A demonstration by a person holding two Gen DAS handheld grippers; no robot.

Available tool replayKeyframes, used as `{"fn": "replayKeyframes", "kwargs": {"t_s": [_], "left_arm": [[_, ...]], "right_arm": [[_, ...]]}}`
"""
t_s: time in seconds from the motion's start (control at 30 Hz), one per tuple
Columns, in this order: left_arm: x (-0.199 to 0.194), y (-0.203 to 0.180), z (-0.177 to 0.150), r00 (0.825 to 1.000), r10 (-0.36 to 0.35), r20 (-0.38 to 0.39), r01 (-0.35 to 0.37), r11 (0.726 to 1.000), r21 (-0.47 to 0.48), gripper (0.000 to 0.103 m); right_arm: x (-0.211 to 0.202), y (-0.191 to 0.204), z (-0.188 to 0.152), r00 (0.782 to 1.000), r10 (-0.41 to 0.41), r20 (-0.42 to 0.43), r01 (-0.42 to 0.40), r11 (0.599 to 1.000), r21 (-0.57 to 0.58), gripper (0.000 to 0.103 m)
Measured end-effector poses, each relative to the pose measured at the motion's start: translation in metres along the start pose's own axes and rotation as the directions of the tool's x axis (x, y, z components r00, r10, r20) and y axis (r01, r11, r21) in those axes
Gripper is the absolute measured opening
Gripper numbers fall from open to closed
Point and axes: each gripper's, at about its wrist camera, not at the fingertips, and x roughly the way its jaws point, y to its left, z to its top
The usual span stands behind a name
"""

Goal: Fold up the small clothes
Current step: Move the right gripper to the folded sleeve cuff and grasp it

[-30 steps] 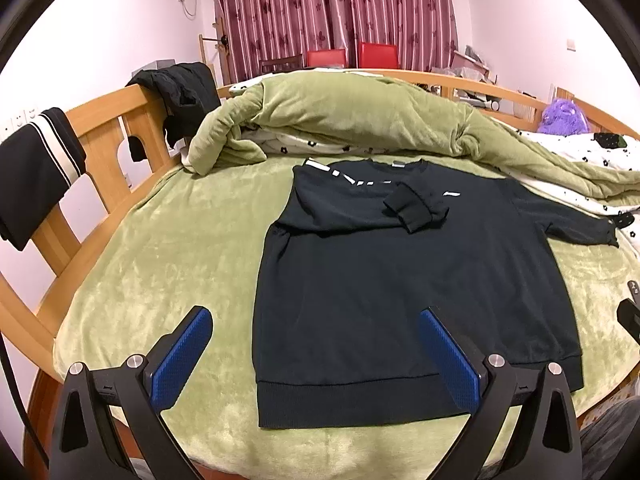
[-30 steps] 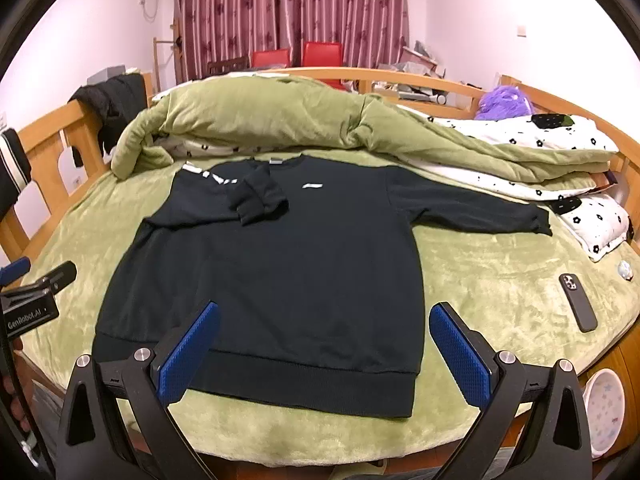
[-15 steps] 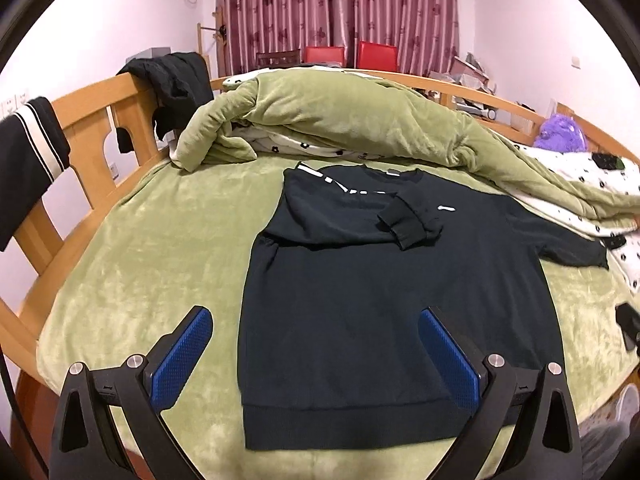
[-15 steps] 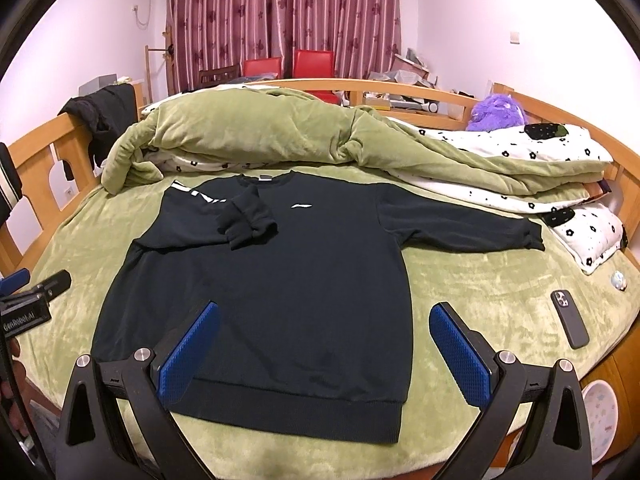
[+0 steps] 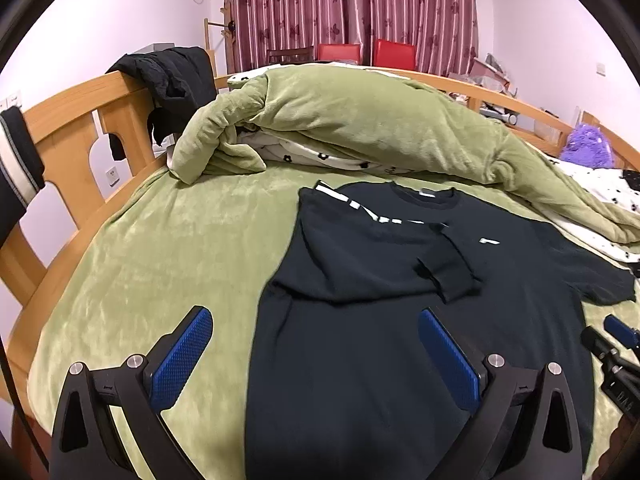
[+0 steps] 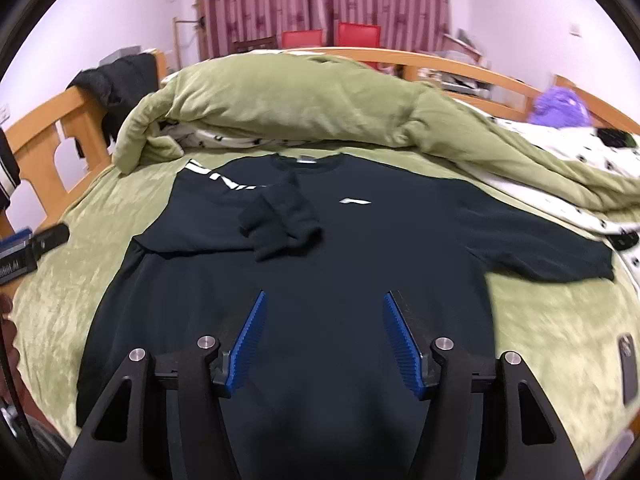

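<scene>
left wrist view: the left tongs (image 5: 314, 344) stand wide open with nothing between the blue pads. the black sweatshirt (image 5: 400, 320) lies flat on the green bed (image 5: 160, 264), just ahead of the tongs and under their right pad; the left pad is over the bare bed cover. one sleeve (image 5: 448, 272) is folded across the chest. a green quilt (image 5: 360, 120) is bunched beyond it.

right wrist view: the right tongs (image 6: 323, 322) are closing, about half open, with nothing pressed between the pads. the sweatshirt (image 6: 320, 248) lies directly below and ahead of them. its other sleeve (image 6: 540, 244) stretches out to the right. a phone (image 6: 627, 364) lies further right on the bed.
</scene>
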Motion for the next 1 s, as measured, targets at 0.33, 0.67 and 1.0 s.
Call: {"fn": "replayKeyframes", "kwargs": {"t_s": [0.33, 0.67, 1.0], "left_arm": [[0.067, 0.025, 0.015, 0.999, 0.044, -0.015, -0.045, 0.998, -0.039, 0.103], [0.117, 0.045, 0.007, 0.992, -0.019, -0.128, 0.001, 0.991, -0.137, 0.103], [0.114, 0.045, 0.003, 0.993, -0.036, -0.116, 0.023, 0.994, -0.111, 0.103]], "right_arm": [[0.128, 0.049, 0.03, 0.993, 0.076, -0.089, -0.081, 0.995, -0.058, 0.036], [0.21, 0.084, 0.037, 0.982, 0.065, -0.18, -0.086, 0.99, -0.114, 0.043], [0.226, 0.084, 0.047, 0.981, 0.083, -0.173, -0.105, 0.987, -0.125, 0.009]]}}
